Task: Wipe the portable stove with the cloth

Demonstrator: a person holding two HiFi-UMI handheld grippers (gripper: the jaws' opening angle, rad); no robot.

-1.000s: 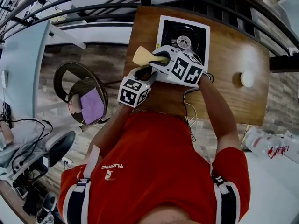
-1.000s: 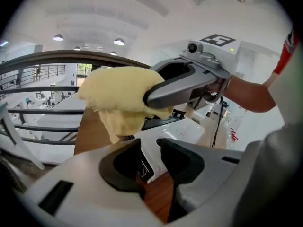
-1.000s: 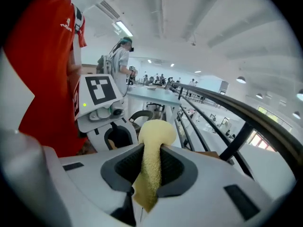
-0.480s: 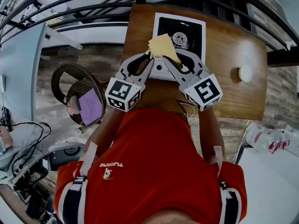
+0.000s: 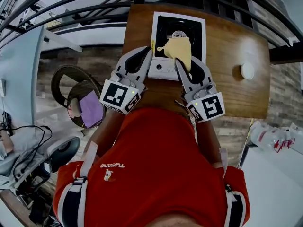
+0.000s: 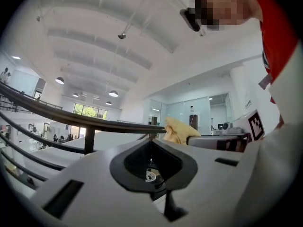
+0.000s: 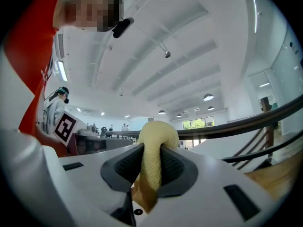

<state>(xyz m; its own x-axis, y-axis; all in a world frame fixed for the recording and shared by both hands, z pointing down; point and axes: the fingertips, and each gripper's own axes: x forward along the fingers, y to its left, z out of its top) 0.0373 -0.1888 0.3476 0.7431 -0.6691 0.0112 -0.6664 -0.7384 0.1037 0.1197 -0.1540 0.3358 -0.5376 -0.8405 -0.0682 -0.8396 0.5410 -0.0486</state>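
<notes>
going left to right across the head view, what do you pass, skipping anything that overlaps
purple square cushion → left gripper → yellow cloth → small white round disc

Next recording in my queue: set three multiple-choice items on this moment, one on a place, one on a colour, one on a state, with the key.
1. Where is the portable stove?
A) on the table, at its far edge
B) on the floor
C) on a chair

2. What colour is the cloth?
A) purple
B) yellow
C) white

3. How do the left gripper's fingers stand?
A) wide apart
B) closed on the cloth
C) closed on nothing

Key:
1 A, the head view shows it at the wood's far edge.
2 B, a yellow fold sits in the right gripper's fingers.
3 C, in the left gripper view they have just closed and meet with nothing between them.
</notes>
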